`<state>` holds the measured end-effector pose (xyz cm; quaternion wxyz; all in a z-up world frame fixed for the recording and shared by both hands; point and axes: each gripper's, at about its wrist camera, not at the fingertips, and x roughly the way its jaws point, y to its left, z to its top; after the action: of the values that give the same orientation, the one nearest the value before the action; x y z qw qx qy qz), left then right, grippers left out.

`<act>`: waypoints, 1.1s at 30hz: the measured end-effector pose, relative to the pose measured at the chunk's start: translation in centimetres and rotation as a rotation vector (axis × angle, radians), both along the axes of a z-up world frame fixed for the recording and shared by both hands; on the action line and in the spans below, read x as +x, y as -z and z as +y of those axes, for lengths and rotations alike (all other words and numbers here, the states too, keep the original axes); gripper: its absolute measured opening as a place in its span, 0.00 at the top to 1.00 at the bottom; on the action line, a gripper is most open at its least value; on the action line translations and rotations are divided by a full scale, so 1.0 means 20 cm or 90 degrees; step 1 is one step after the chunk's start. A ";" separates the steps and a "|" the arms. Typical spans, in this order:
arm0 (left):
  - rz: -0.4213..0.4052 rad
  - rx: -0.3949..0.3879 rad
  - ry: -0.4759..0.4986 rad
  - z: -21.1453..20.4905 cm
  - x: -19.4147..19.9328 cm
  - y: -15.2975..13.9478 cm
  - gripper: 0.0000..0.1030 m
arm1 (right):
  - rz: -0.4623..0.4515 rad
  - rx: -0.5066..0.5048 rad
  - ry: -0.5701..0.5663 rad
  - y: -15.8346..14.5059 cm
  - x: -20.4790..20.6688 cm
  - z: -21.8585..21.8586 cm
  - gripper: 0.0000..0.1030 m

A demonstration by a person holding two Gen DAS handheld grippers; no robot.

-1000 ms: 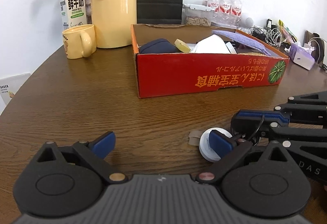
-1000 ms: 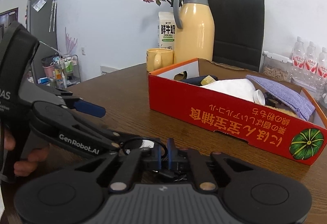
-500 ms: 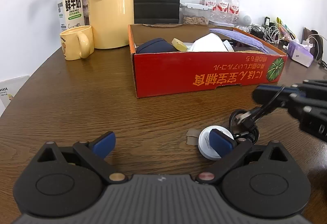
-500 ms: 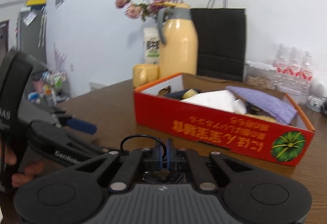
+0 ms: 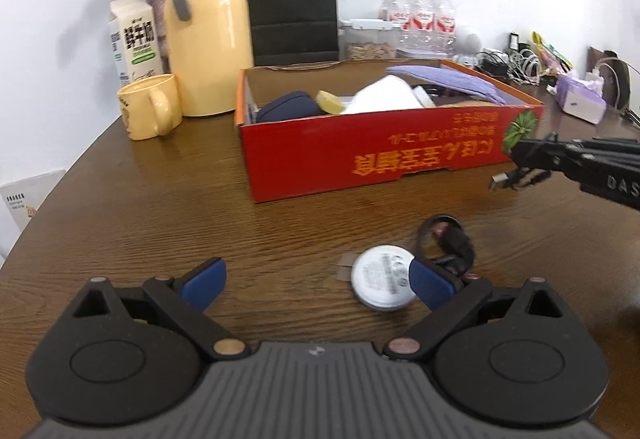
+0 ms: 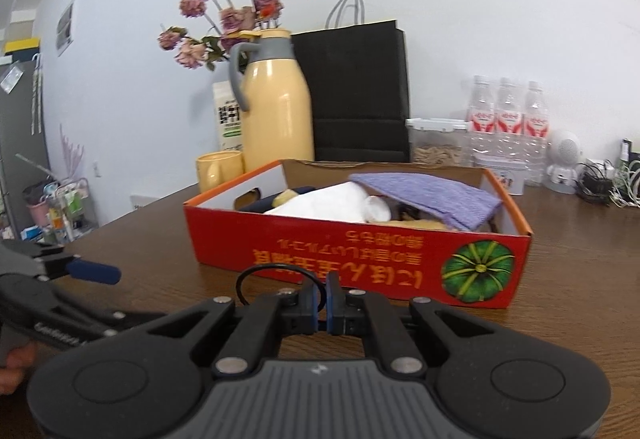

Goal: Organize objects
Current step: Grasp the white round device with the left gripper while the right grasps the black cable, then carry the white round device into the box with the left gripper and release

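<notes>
cable job: right gripper (image 6: 322,305) clenched on a thin black usb cable (image 5: 516,179), dangling at right of the left wrist frame, clear of the brown wooden table (image 5: 160,223), just beside the red cardboard box (image 5: 360,155). likely light, floppy, so pinch mid-loop. left gripper (image 5: 316,281) released, empty, near a round white tin lid (image 5: 382,281).
</notes>
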<state>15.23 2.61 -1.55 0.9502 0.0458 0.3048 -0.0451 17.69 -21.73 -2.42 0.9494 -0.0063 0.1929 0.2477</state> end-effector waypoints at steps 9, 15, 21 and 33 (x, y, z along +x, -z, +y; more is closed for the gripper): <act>0.012 0.003 0.002 -0.07 -0.01 0.03 0.16 | 0.003 0.008 0.011 0.01 -0.02 -0.05 0.97; 0.021 0.001 0.018 -0.12 0.00 0.04 0.36 | 0.002 0.009 0.011 0.01 -0.03 -0.06 0.97; 0.009 -0.027 0.042 -0.14 -0.02 0.04 0.61 | 0.003 0.000 0.010 0.02 -0.04 -0.05 0.97; -0.026 -0.053 0.004 -0.12 -0.06 0.02 0.61 | 0.000 -0.003 0.009 0.02 -0.05 -0.05 0.97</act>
<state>14.13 0.28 -1.85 0.9571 0.0081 0.2833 -0.0598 16.59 -22.76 -2.83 0.9511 -0.0069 0.1934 0.2408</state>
